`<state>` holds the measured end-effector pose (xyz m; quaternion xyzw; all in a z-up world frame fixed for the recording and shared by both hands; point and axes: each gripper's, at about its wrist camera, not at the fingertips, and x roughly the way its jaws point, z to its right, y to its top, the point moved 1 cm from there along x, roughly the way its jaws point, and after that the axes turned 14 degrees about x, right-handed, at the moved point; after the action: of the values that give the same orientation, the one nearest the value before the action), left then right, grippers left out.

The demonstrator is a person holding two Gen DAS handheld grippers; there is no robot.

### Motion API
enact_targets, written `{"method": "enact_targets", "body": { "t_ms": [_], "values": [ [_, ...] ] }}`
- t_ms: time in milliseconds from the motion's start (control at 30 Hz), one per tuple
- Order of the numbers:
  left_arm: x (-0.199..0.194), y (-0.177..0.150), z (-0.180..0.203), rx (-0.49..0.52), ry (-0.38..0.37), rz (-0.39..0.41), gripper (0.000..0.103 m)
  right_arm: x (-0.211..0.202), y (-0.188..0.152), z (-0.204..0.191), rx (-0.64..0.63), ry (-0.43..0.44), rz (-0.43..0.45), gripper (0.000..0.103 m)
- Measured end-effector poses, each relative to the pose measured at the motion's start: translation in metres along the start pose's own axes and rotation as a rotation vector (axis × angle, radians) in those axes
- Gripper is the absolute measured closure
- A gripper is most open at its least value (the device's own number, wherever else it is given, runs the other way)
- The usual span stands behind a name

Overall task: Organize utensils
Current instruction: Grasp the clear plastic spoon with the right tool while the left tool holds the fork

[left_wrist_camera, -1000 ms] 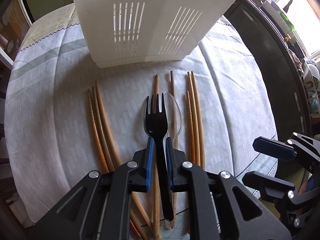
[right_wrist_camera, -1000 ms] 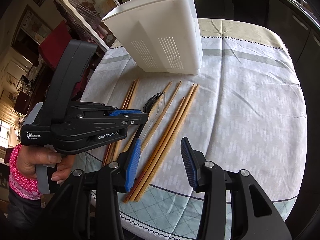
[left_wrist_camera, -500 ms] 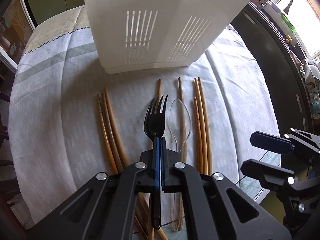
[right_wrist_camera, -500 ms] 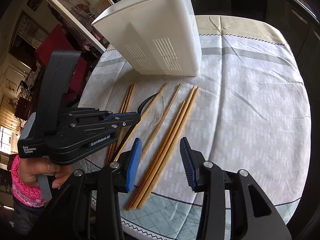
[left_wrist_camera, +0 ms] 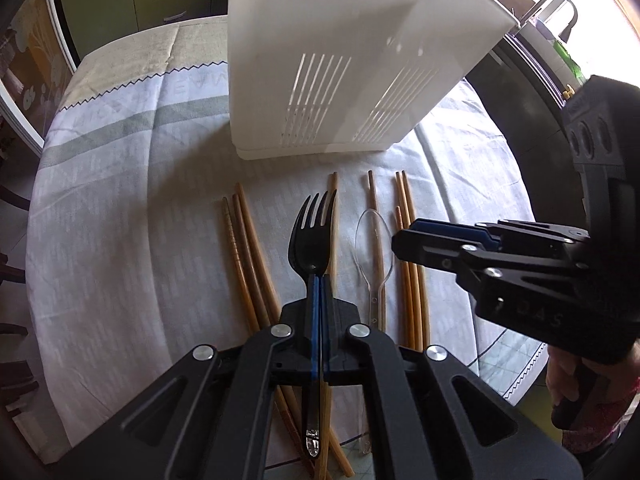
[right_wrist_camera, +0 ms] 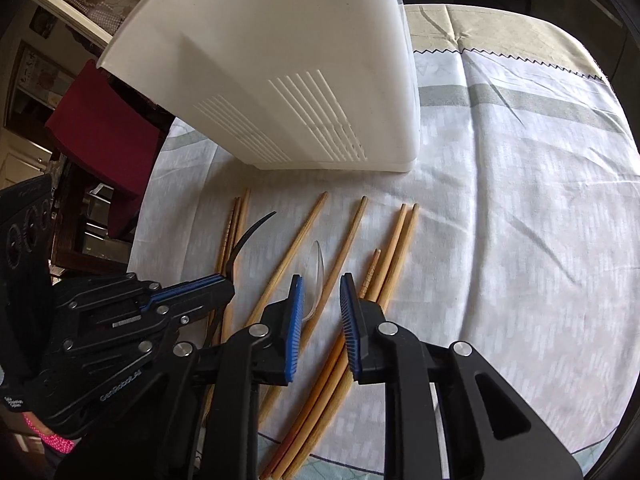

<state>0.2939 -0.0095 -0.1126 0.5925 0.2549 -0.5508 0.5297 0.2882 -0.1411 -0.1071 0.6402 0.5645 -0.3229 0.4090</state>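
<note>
1. Surface: a round table under a pale woven tablecloth (left_wrist_camera: 120, 208) with a grey-green stripe and a zigzag-stitched border; green drawer fronts stand behind it, and a red chair (right_wrist_camera: 100, 120) sits at its far side in the right wrist view.
2. A white plastic utensil caddy with slotted walls (left_wrist_camera: 340, 60) stands upright on the cloth, beyond the row of utensils.
3. Left gripper (left_wrist_camera: 319, 312): its blue-padded fingers are clenched on the handle of a black plastic fork (left_wrist_camera: 312, 236). The fork is lifted off the cloth, tines pointing toward the caddy, handle running back between the fingers.
4. Right gripper (right_wrist_camera: 320, 320): fingers parted with a clear gap, holding nothing. It hangs low over the utensils, just above a clear plastic spoon (right_wrist_camera: 316, 276).
5. The spoon lies flat on the cloth among several wooden chopsticks (left_wrist_camera: 408, 264), its bowl toward the caddy.
6. The chopsticks lie on the cloth in loose groups, roughly parallel, tips toward the caddy: three left of the fork, others under and right of it.
</note>
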Motion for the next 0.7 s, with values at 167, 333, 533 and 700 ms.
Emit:
{"method": "enact_targets", "body": {
  "t_ms": [167,333,533,700],
  "values": [
    [-0.019,-0.008,0.000,0.021,-0.010,0.027,0.102,0.013,0.005,-0.004,-0.009,-0.020,-0.015,0.084],
    [-0.035,-0.015,0.006,0.040,-0.011,0.040,0.102,0.019,0.003,-0.013,-0.048,-0.051,0.013,0.100],
    [-0.062,-0.022,0.012,0.042,-0.014,0.087,0.102,-0.017,-0.009,-0.020,-0.091,-0.022,0.116,0.100],
    [-0.108,-0.027,0.018,0.062,-0.010,0.183,0.102,-0.076,-0.027,-0.023,-0.126,0.032,0.282,0.100]
  ]
}}
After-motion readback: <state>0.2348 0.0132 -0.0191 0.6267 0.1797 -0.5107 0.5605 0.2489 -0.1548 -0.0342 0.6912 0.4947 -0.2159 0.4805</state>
